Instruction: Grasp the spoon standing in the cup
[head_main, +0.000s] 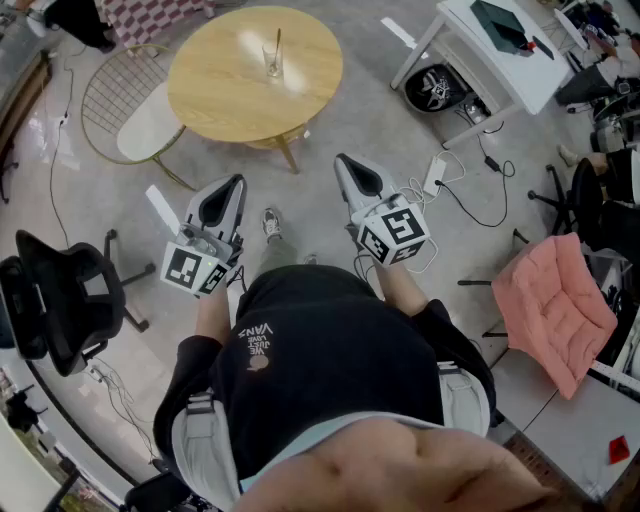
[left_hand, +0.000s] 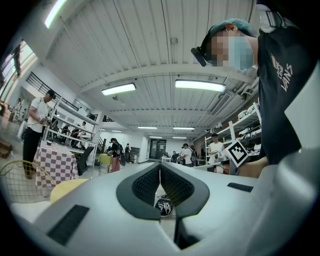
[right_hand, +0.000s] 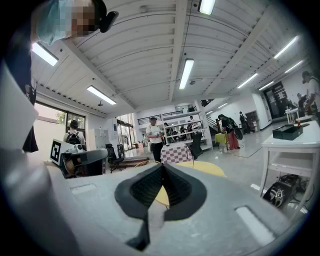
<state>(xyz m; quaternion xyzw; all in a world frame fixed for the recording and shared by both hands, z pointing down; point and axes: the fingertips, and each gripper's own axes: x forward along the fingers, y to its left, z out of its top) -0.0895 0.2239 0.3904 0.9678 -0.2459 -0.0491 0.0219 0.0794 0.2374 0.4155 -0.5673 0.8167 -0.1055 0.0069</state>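
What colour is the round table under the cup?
The round table is light yellowish wood; the head view shows it best.

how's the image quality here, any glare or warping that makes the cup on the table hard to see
Head view: wide-angle bending toward the edges, pale glare patches on the round table near the cup, which is small but clear. Left gripper view: heavy fisheye, black corners, bright ceiling lights, close fingers soft. Right gripper view: same fisheye; the fingers cover most of the table.
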